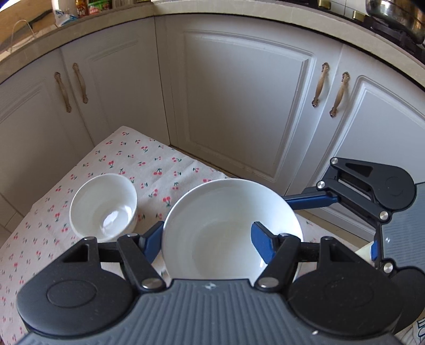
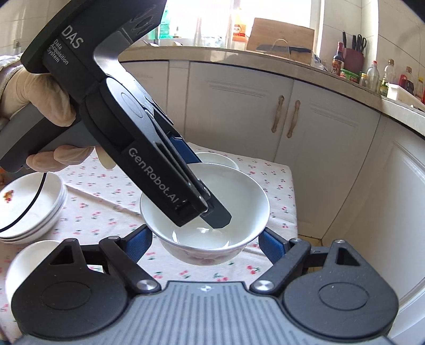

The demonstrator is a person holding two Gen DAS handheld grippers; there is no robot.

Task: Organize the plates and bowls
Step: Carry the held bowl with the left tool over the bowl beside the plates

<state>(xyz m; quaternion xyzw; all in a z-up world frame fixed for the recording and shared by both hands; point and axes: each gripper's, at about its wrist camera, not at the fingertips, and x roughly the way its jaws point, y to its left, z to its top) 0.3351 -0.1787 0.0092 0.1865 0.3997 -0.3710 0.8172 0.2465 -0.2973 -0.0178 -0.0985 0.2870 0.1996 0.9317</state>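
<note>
Held aloft over cherry-print worktop (image 2: pixel 268 183): big white bowl (image 2: pixel 204 209), rim pinched by left gripper (image 1: pixel 209 238); right gripper (image 2: pixel 205 240) spread wide beneath; small bowl (image 1: pixel 103 205) nearby w/ stacked plates (image 2: pixel 32 207).

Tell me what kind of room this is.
A home kitchen, most likely: white cabinet doors under a stone countertop, a knife on a cutting board, sauce bottles, and a wok.

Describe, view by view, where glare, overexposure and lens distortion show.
Left wrist view: the beige countertop edge bows into an arc, and a bright glare patch sits inside the small white ceramic bowl. Right wrist view: the sunlit kitchen window is blown out; the white cabinet doors curve.
</note>
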